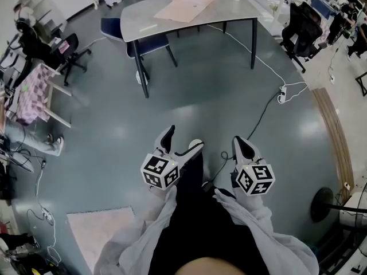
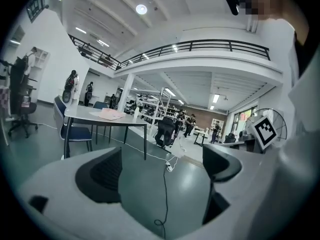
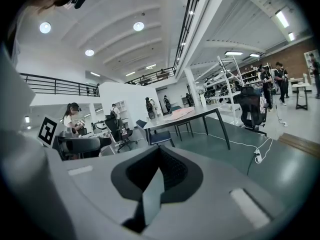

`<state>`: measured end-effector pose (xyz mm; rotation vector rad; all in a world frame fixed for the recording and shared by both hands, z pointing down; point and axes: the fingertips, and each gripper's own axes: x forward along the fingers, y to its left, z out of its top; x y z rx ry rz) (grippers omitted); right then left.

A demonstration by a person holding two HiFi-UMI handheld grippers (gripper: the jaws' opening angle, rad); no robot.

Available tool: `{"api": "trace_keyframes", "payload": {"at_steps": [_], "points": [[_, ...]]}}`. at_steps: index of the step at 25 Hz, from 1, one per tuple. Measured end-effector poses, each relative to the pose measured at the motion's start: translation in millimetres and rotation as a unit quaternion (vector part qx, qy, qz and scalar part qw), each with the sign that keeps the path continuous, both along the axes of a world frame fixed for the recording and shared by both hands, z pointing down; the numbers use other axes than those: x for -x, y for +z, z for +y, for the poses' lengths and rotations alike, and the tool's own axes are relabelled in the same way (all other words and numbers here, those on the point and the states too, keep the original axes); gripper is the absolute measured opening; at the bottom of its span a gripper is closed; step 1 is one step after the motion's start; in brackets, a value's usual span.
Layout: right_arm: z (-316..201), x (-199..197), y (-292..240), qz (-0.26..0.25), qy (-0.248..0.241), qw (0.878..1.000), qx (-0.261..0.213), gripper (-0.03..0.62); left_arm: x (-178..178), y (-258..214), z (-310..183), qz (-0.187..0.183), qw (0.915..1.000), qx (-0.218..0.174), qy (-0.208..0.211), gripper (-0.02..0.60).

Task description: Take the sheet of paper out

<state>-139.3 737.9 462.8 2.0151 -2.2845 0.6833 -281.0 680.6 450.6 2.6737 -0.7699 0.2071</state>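
Opening approach, seemingly: carrying left hand-held gripper (image 1: 183, 137) released and empty, right hand-held gripper (image 1: 239, 143) clenched on nothing, well apart from pink paper (image 1: 186, 4) on worktop (image 1: 137, 19); next likely needing walking closer.

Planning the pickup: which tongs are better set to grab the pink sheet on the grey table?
Left, probably. The left tongs stand open and empty; the right tongs are shut. Both are far from the flat pink paper sheet on the grey rectangular table.

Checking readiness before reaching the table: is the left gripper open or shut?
Open. On the left gripper the jaws stand wide apart, holding nothing; only floor and a cable show between them.
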Motion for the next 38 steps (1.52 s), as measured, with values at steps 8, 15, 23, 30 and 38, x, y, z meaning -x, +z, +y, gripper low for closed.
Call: {"api": "trace_keyframes", "payload": {"at_steps": [8,15,23,30,38], "points": [[-81.1,-18.3,-2.2,-0.001,0.001,1.0,0.006,0.009,-18.4,0.0,-85.5,-0.001,1.0,0.004,-0.001,0.486],[-166.4,-44.8,-13.5,0.008,0.013,1.0,0.003,0.009,-40.3,-5.5,-171.2,-0.006,1.0,-0.001,0.005,0.46],[-244.4,-60.4,-15.7,0.011,0.027,1.0,0.002,0.009,-50.0,-8.7,-253.1,-0.014,0.9998,-0.008,0.015,0.446],[-300.6,-62.9,-16.6,0.017,0.034,0.999,-0.006,0.009,-51.4,-11.4,-309.2,-0.007,0.9996,-0.016,0.024,0.44],[-330.9,-56.8,-18.2,0.017,0.017,1.0,-0.002,0.009,-58.6,-6.2,-326.6,-0.003,0.9994,0.003,0.033,0.436]]}}
